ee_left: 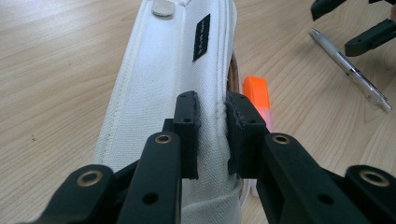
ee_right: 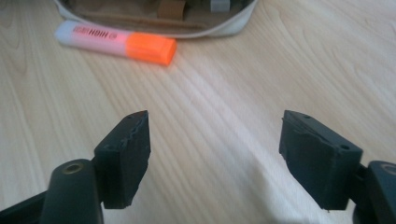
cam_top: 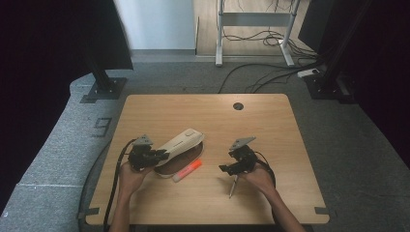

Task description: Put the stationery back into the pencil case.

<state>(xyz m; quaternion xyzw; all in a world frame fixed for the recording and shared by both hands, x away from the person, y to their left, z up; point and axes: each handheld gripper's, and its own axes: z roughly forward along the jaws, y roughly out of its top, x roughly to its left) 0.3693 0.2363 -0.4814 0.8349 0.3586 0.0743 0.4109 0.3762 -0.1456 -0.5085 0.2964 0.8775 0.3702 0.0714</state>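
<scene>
The left tool (ee_left: 212, 135) is clamped on the flap of the white pencil case (ee_left: 173, 88), its jaws nearly closed with only a fold of canvas between them. The flap is lifted and tilted back, exposing the brown interior (ee_right: 154, 14). The case lies left of centre on the tabletop (cam_top: 270, 125). The orange highlighter (cam_top: 187, 170) rests just beside the case's open side, and the pen (cam_top: 233, 186) lies apart from it, under the right hand.

The right tool (ee_right: 215, 144) has its jaws spread wide and holds nothing; it hovers low over bare wood, pointed towards the highlighter and the open case.

Judged step: loading the loose items into the case while the left tool holds it open. To do it well, the left grip should keep the flap raised and steady — any slackening would let the canvas fall over the opening. The right tool should close across the highlighter's width near its middle, lift it level, and lay it lengthwise in the case, clear of the rim.

Pose: both forearms enter from the near edge. The left hand (cam_top: 129, 170) sits low at the case's near end, tool angled up and right along the flap. The right hand (cam_top: 258, 176) is turned inward — its tool faces left towards the case.
</scene>
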